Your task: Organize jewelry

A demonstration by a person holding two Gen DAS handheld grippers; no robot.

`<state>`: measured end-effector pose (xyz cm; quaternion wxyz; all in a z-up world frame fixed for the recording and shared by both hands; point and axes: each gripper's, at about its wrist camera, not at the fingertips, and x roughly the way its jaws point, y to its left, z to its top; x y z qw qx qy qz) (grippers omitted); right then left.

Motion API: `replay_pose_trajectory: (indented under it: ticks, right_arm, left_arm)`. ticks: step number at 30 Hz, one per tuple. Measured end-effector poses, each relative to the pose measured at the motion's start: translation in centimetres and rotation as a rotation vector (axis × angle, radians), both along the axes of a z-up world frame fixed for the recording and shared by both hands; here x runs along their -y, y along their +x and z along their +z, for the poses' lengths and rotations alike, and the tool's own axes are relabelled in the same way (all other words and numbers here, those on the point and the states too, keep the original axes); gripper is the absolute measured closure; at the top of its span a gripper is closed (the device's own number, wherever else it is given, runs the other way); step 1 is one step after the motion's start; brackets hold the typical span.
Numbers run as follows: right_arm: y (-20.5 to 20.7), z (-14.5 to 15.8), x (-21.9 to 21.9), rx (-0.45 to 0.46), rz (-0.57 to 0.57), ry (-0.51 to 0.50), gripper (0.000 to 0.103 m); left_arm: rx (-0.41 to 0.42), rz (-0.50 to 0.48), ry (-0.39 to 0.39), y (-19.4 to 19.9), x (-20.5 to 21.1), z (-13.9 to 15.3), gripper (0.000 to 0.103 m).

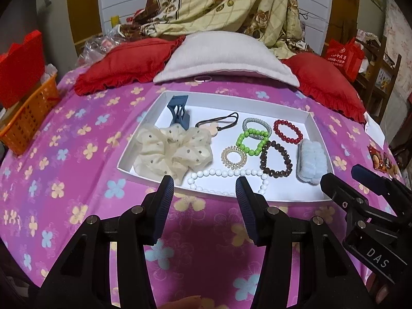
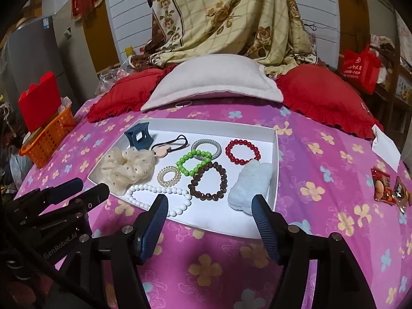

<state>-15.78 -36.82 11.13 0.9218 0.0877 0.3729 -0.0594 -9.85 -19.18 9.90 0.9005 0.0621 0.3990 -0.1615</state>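
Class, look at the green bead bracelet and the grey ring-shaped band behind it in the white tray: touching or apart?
Touching. In both wrist views the green bead bracelet overlaps the near edge of the grey band, its far beads lying on it with no gap.

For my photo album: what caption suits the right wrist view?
Open right tool poised before a white tray of bracelets and hair ties on a floral bedspread.

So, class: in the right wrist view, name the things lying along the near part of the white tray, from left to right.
Cream dotted scrunchie → white bead necklace → brown bead bracelet → pale blue fluffy scrunchie, all in the white tray.
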Motion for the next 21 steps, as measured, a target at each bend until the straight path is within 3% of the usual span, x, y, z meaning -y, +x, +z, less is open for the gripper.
replay_pose_trajectory:
  ticks: [21]
  right_arm:
    - [-0.9, 2.4, -1.1, 0.030, -0.040, -0.057, 0.030]
  left_arm:
    - [0.085, 0.026, -0.015, -1.2, -0.8, 2.5, 0.053]
